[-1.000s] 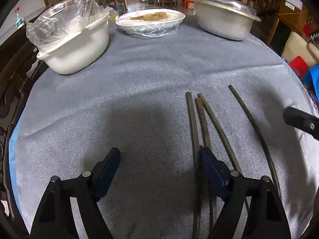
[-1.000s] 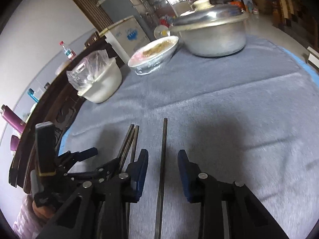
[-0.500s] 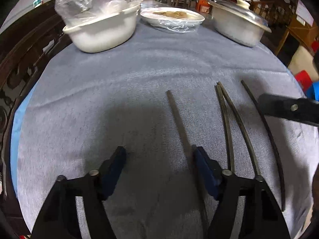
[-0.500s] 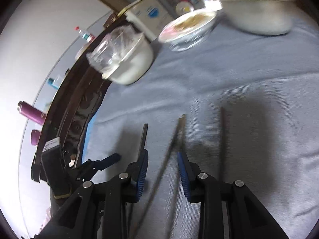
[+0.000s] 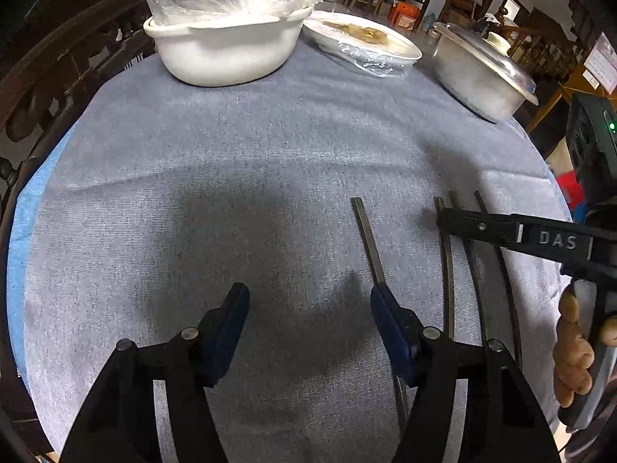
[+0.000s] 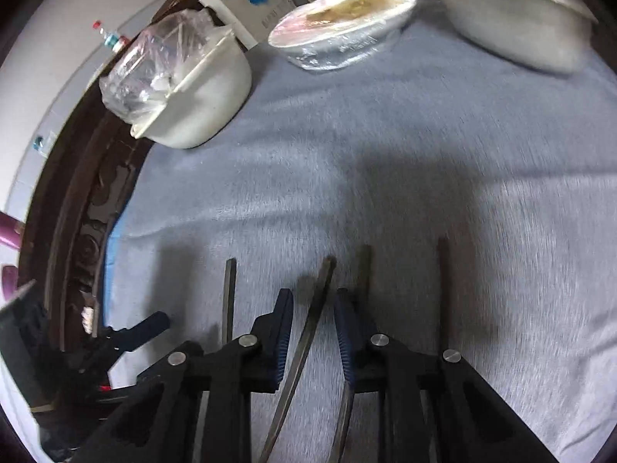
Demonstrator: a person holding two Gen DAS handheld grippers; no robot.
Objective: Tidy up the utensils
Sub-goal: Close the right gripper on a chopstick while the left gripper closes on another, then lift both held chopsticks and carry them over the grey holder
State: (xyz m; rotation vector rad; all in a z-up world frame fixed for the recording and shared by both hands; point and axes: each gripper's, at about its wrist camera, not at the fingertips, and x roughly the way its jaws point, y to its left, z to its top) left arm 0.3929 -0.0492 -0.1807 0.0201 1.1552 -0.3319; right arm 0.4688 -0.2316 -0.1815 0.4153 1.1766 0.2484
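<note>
holding a plastic bag, white basin [image 5: 227,54], left jaws spread, right jaws closing around chopstick [image 6: 308,332]

Left gripper [image 5: 309,310]: two black angular plastic arms, each with a pair of round silver rivets, ending in dark blue ribbed pads [image 5: 387,324]. Right gripper [image 6: 312,333]: the same black linkage with silver rivets and blue ridged pads [image 6: 286,337]; in the left wrist view its finger bears white raised lettering "DAS". Behind it sits a grey handle [image 5: 590,362] and a dark housing with a small green light [image 5: 611,126].
</note>
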